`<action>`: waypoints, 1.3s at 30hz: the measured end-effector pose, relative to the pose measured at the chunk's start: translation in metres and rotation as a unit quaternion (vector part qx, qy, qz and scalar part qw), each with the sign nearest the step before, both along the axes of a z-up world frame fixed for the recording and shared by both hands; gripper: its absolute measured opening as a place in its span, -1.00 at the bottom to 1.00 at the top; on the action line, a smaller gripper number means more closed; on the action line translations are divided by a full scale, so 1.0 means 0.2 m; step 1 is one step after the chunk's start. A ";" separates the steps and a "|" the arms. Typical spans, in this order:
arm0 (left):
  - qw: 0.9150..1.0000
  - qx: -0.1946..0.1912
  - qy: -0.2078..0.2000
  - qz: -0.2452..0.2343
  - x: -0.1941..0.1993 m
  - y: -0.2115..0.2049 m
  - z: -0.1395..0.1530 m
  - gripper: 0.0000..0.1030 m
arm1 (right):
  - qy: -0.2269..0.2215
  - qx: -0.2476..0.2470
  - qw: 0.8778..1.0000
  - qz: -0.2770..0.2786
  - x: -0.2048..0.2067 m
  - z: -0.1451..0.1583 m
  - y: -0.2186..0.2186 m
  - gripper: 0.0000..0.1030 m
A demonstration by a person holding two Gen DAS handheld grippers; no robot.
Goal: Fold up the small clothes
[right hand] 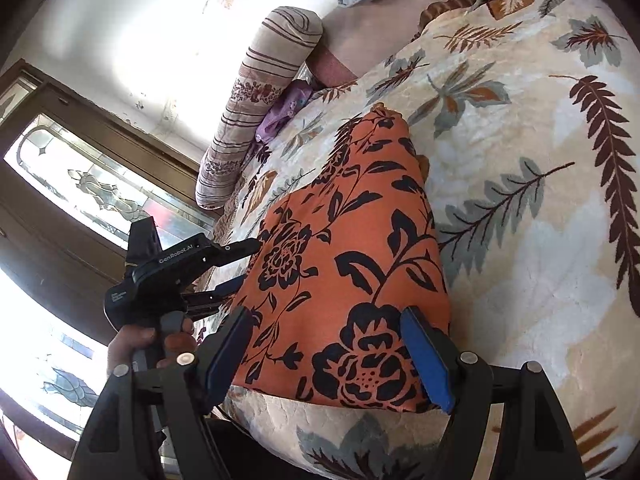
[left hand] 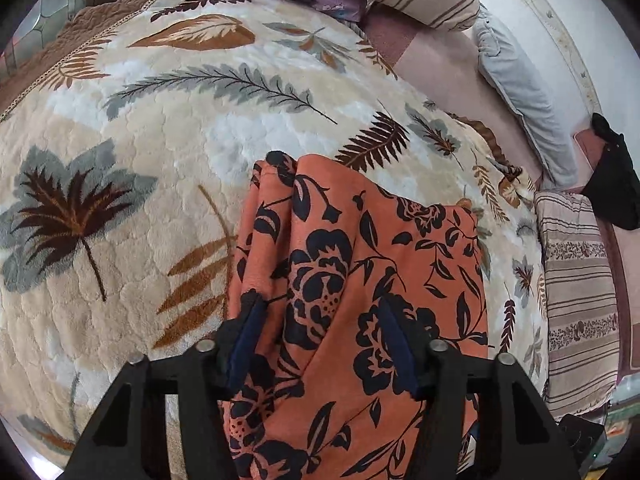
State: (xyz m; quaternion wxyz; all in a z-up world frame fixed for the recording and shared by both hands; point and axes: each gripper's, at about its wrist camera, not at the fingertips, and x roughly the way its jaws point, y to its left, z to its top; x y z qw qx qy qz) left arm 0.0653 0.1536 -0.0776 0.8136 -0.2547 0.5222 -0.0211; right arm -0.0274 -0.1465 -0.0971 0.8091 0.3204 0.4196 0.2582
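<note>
Across the bed, a leaf-patterned blanket (left hand: 132, 128) carries the task's thing: an orange floral garment (right hand: 352, 264), already gathered into a long, narrow stack of layers that lies on the blanket, nearer the bed's edge than its middle. Striped pillows (left hand: 576, 292) and a grey pillow (left hand: 516, 84) sit well apart from it, and no basket, box or other container shows in either view, so nothing is being held in one. The right gripper (right hand: 332, 356) has its fingers spread wide over the near end of the cloth, its pads not pressing on it. The left gripper (right hand: 236, 268), held in a hand (right hand: 148, 344), meets the stack's side edge with fingers apart; whether cloth is pinched I cannot tell. To fold well, I judge each gripper should catch all layers at a corner and carry them over together.
</note>
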 end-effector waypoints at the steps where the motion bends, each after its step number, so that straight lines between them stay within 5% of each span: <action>1: 1.000 -0.005 -0.002 0.006 -0.01 0.02 0.01 -0.03 | 0.000 -0.001 1.000 0.000 0.00 0.00 0.00 0.54; 7: 0.999 -0.004 -0.049 -0.007 -0.05 0.01 0.15 0.06 | -0.002 -0.004 1.000 -0.001 0.00 0.01 0.01 0.56; 12: 1.000 -0.016 0.005 -0.016 0.02 -0.03 -0.01 0.05 | -0.002 -0.003 1.000 0.000 0.00 0.00 0.01 0.57; 16: 0.999 -0.030 0.015 -0.005 0.01 0.00 -0.07 -0.66 | 0.000 -0.003 1.000 0.000 0.00 0.00 0.00 0.56; 18: 1.000 -0.020 -0.004 0.003 -0.01 0.02 -0.03 -0.79 | 0.000 -0.005 1.000 0.000 0.00 0.00 0.00 0.56; 21: 0.999 0.011 -0.049 0.009 -0.08 0.01 0.06 -0.79 | -0.002 -0.009 1.000 0.003 0.00 0.01 0.01 0.56; 25: 0.999 0.009 -0.022 0.022 -0.11 0.05 -0.13 -0.74 | 0.000 -0.018 1.000 0.008 0.01 0.04 0.01 0.56; 31: 0.999 0.021 -0.037 0.013 -0.13 0.04 -0.12 -0.73 | -0.031 0.009 0.999 0.014 0.16 0.23 -0.01 0.57; 33: 0.999 0.002 -0.032 0.019 -0.12 0.06 -0.13 -0.72 | 0.004 0.056 0.997 0.044 0.29 0.16 0.03 0.71; 36: 0.999 0.013 -0.027 0.029 -0.16 0.06 -0.06 -0.66 | 0.124 0.062 0.988 0.069 0.41 -0.14 0.11 0.72; 39: 0.996 0.044 -0.075 0.019 -0.25 -0.01 0.13 -0.41 | 0.088 0.062 0.992 0.072 0.38 -0.12 0.10 0.72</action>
